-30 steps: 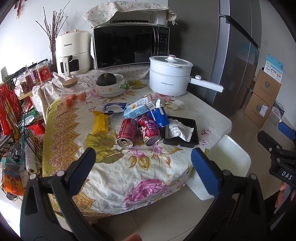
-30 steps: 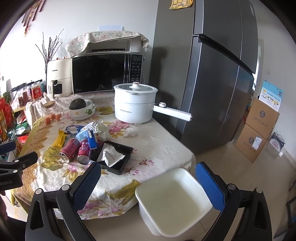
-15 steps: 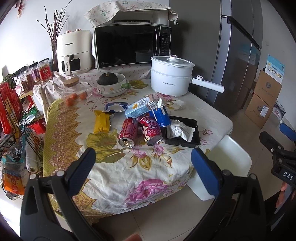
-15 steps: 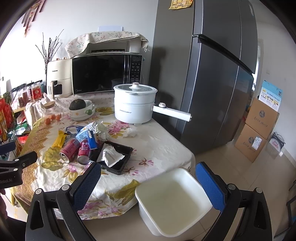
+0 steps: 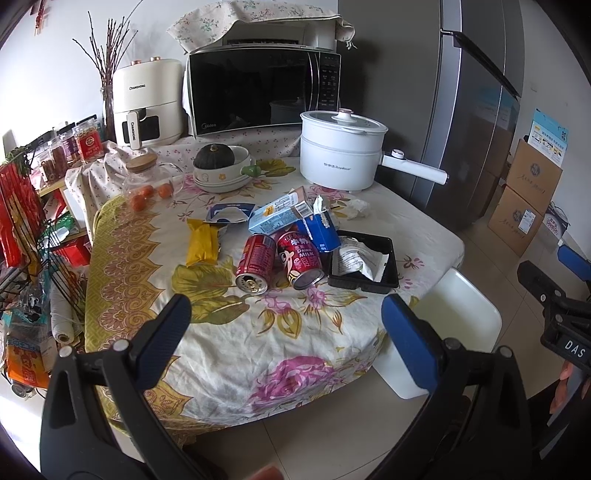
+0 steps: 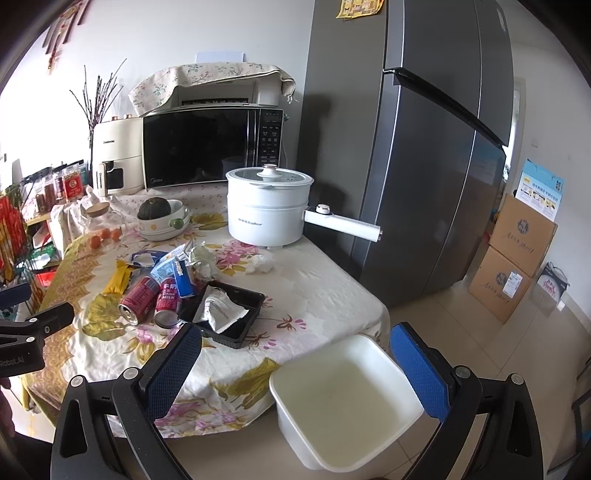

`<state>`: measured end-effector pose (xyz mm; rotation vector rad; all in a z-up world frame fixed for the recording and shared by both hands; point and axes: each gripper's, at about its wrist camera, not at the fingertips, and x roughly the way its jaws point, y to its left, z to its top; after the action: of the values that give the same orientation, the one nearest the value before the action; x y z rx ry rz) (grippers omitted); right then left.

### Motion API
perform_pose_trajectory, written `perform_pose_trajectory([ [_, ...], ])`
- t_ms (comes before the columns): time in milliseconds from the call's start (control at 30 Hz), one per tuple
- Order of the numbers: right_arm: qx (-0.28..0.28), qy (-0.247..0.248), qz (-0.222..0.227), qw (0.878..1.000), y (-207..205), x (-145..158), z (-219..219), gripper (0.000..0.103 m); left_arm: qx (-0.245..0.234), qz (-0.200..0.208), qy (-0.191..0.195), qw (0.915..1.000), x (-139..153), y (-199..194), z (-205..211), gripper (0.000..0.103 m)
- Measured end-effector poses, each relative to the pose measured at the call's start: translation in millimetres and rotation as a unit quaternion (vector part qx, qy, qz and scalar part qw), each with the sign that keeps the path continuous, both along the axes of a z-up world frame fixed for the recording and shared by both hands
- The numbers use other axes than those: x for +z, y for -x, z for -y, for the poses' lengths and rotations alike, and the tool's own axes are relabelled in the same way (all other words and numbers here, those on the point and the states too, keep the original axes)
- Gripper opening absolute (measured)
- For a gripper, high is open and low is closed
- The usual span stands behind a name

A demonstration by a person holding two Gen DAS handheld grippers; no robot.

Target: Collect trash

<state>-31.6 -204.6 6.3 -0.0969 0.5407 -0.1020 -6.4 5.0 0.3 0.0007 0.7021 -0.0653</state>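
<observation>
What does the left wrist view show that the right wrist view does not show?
Only the left wrist view shows the wire rack with red packets and the open left tool. Only the right wrist view shows the yellow note atop the fridge and the open right tool. Both show the two red cans, the black tray and the white bin.

Both views evenly lit by soft daylight; white wall (image 5: 55, 74) at upper left rendered brightest. Faint reflections seen on microwave door (image 5: 255, 92) and fridge (image 6: 436, 166) at right. Soft shadow cast behind pot (image 6: 267, 206). Centre rendered sharp. Strong fisheye bending noted toward edges, corners blacked out by vignette. Gripper fingers (image 5: 162, 328) at lower frame slightly soft.
</observation>
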Motion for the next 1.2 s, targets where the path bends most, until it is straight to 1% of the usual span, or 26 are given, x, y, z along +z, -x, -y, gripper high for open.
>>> perform_pose_trajectory([
  [567,-0.006,-0.001,0.002,1.000,-1.1,-1.1,1.4,0.103,0.006,-0.010,0.004,0.9999,-3.8,-3.0,-3.3,0.102],
  [667,0.006,-0.010,-0.012,1.000,-6.6,-0.9,2.4,0.103,0.015,-0.016,0.002,0.9998,-5.9,-9.6,-10.2,0.102],
  [767,0.034,-0.031,-0.032,0.998,-14.4,3.8,1.2,0.103,0.022,-0.041,0.011,0.9988,-13.0,-21.9,-19.7,0.102],
  [833,0.049,-0.040,-0.048,0.997,-22.9,10.7,-1.6,0.103,0.018,-0.069,0.029,0.9971,-18.6,-33.0,-26.7,0.102],
  [933,0.070,-0.037,-0.062,0.995,-38.7,21.7,-7.3,0.103,0.004,-0.114,0.069,0.9911,-28.3,-54.7,-38.1,0.102],
  [967,0.073,-0.036,-0.068,0.994,-45.2,23.8,-8.7,0.103,0.004,-0.125,0.073,0.9894,-32.0,-63.7,-41.0,0.102],
  [1067,0.082,-0.042,-0.095,0.991,-72.5,28.6,-12.6,0.103,0.013,-0.158,0.070,0.9849,-45.8,-88.6,-47.0,0.102],
  [1133,0.094,-0.056,-0.123,0.986,-90.7,26.3,-14.8,0.103,0.018,-0.187,0.078,0.9792,-58.5,-105.8,-53.1,0.102],
  [1200,0.110,-0.069,-0.151,0.980,-109.1,19.4,-18.8,0.103,0.023,-0.206,0.087,0.9745,-71.6,-122.5,-58.6,0.102],
])
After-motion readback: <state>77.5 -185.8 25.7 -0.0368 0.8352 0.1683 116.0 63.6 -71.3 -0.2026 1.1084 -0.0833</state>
